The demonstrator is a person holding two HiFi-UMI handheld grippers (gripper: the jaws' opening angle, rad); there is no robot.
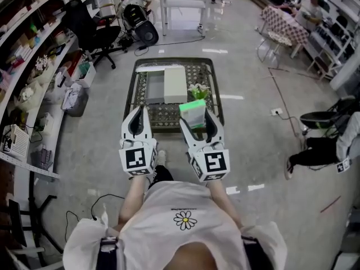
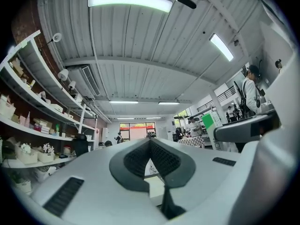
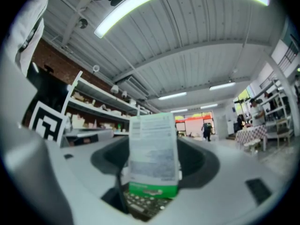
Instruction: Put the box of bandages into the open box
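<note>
Grippers: two; each has a cube with a black-and-white square marker.
Left gripper point(image 1: 140, 112): jaws pressed together with nothing in them, over the near edge of the table.
Right gripper point(image 1: 197, 126): jaws clamped on the box of bandages point(image 1: 192, 112).
Box of bandages: one, green and white, held upright above the near right part of the table, near the open box but apart from it.
Open box point(image 1: 175, 85): one, white, on the table's far half.
Flowers point(image 1: 198, 90): one small bunch, just right of the open box.
Writing: lines of print on the bandage box, too blurred to read.
Table point(image 1: 162, 117): one, low, with a dark openwork metal top.
Room: grey glossy floor point(image 1: 253, 151), stocked shelves point(image 1: 22, 66) along the left wall, a black office chair point(image 1: 93, 35), and a ribbed ceiling with strip lights.
</note>
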